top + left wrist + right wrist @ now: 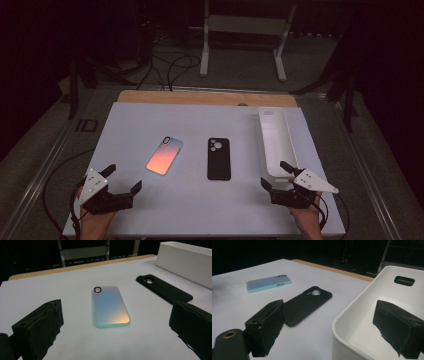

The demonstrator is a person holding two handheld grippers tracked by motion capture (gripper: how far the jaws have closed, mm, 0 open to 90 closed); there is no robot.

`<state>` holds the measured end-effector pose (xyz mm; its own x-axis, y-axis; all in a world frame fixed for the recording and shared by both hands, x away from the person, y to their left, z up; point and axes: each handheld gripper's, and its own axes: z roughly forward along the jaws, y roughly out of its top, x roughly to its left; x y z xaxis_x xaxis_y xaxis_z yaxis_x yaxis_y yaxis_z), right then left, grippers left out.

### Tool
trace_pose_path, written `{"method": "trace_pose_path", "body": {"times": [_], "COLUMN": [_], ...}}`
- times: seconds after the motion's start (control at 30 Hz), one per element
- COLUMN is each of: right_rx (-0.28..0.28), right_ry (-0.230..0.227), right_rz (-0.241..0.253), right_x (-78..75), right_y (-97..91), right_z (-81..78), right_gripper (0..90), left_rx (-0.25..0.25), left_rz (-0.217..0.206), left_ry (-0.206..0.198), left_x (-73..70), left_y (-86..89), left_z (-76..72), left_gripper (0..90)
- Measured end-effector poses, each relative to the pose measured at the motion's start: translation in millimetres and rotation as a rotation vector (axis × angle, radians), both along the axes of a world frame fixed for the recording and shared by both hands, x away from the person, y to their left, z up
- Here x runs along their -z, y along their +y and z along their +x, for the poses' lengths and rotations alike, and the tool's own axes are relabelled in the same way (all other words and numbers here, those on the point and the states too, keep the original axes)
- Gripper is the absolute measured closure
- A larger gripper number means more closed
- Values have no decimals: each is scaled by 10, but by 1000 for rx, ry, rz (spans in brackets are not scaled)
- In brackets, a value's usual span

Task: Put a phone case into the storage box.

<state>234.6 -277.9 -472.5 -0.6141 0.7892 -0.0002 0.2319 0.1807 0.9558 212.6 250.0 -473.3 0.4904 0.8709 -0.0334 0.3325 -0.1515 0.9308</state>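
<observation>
Both grippers empty, jaws wide: left gripper (120, 182) near iridescent phone case (165, 155), right gripper (276, 176) at the near end of white bin (265, 134). Black phone case (219, 158) lies between. Nothing binned yet; looks like everything's left to do.

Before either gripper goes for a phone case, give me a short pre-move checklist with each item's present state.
1. Left gripper open, nothing held: ok.
2. Right gripper open, nothing held: ok.
3. Iridescent case flat, free of neighbours: ok.
4. Black case flat, apart from the bin: ok.
5. Bin interior free to receive: what shows looks bare, the rest cannot tell.
6. Right gripper off the bin's near rim: cannot tell.
</observation>
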Motion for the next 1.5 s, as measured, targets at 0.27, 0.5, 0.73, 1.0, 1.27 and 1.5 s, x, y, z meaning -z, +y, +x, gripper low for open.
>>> {"method": "trace_pose_path", "body": {"times": [0.27,0.5,0.73,1.0,1.27,1.5], "right_rx": [1,4,4,-2,-4,-4], "right_ry": [4,6,5,11,13,13], "right_rz": [-3,-4,-4,-11,-14,-18], "right_x": [13,23,28,21,21,27], "right_y": [13,9,23,35,47,45], "right_z": [4,6,17,33,35,41], "right_gripper": [105,106,106,105,105,105], "left_rx": [6,16,25,29,30,35], "left_rz": [-10,-8,14,31,51,75], "left_ry": [17,26,33,54,70,99], "left_x": [-19,-66,-141,-161,-174,-159], "left_y": [-28,-82,-141,-208,-288,-364], "left_z": [24,73,164,262,395,539], "left_gripper": [0,0,0,0,0,0]}}
